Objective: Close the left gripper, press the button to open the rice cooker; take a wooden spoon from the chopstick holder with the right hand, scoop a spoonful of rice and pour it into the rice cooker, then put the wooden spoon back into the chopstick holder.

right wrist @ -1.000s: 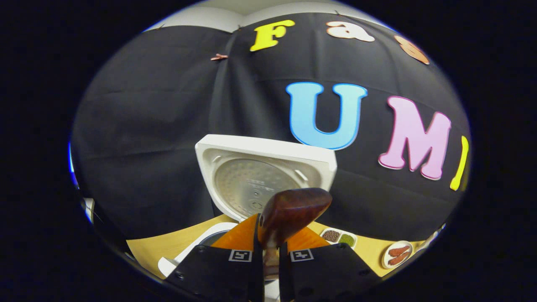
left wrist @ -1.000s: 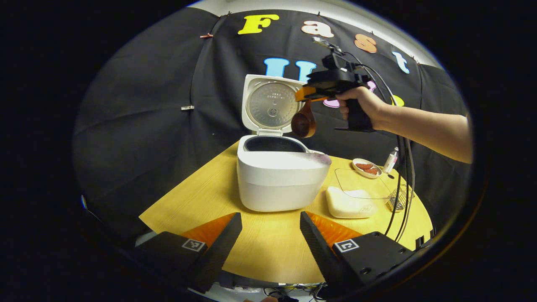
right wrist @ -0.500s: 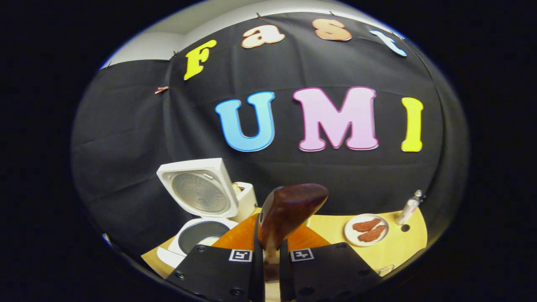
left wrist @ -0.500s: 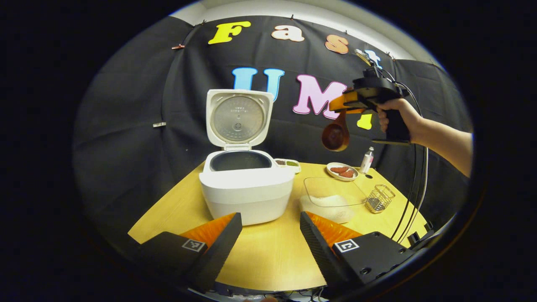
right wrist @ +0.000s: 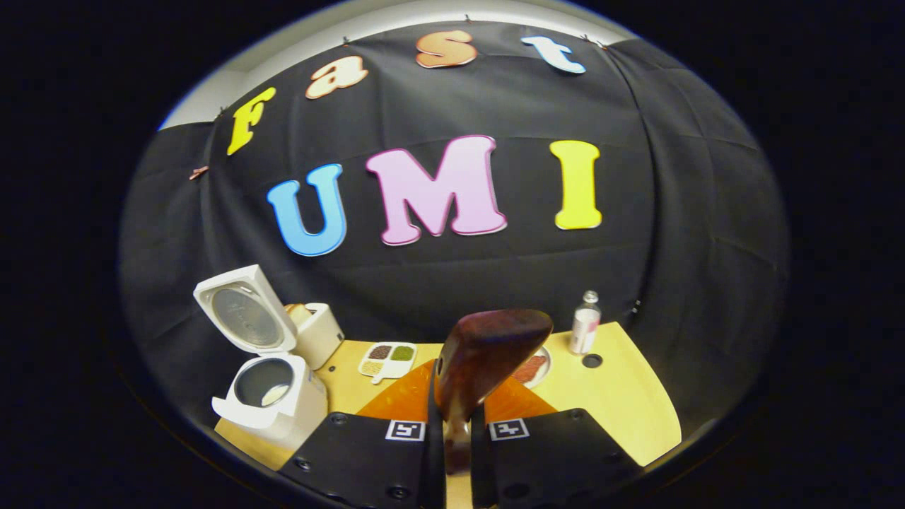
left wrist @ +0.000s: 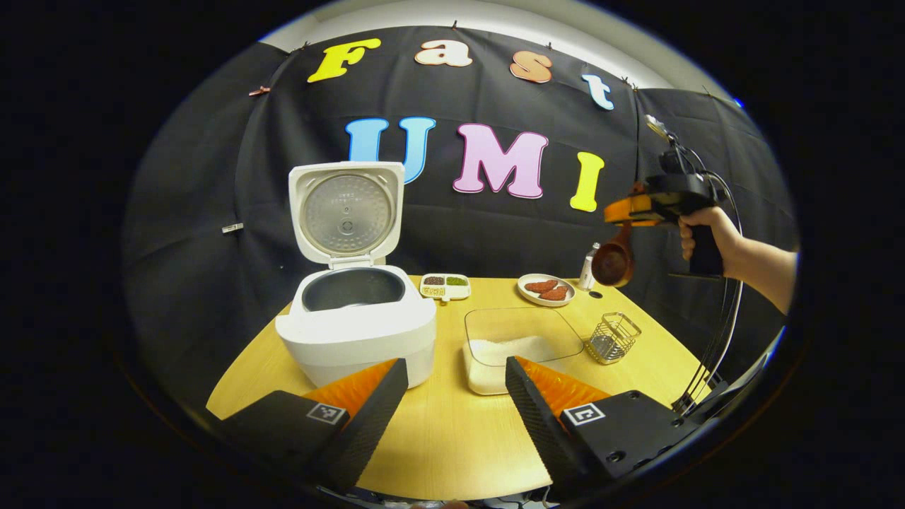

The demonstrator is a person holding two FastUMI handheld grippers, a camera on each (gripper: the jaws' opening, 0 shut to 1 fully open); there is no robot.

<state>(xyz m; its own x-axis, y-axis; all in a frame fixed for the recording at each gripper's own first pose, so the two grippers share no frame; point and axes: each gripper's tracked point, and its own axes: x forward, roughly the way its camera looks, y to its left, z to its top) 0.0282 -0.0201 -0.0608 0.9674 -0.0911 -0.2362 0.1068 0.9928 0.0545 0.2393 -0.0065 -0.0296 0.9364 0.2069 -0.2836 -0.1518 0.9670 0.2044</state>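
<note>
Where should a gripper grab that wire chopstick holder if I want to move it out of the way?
Probably by the top rim of the wire chopstick holder, coming straight down from above. It stands upright and open-topped on the table, so one finger could go inside and one outside a wall. The rice container sits close on one side, so take the wall facing away from it.

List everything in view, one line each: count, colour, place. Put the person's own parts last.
rice cooker: one, white, lid up, left on the table.
table: one, yellow wood.
rice container: one, clear, white rice inside, right of the cooker.
chopstick holder: one, wire, right of the container.
divided dish: one, white, grains inside, behind the cooker.
plate: one, white, reddish food on it, far side.
bottle: one, pale, beside the plate.
wooden spoon: one, dark brown, in the air above the holder.
right gripper: shut on the spoon.
left gripper: open, over the near edge.
hand: one, holding the right gripper.
</note>
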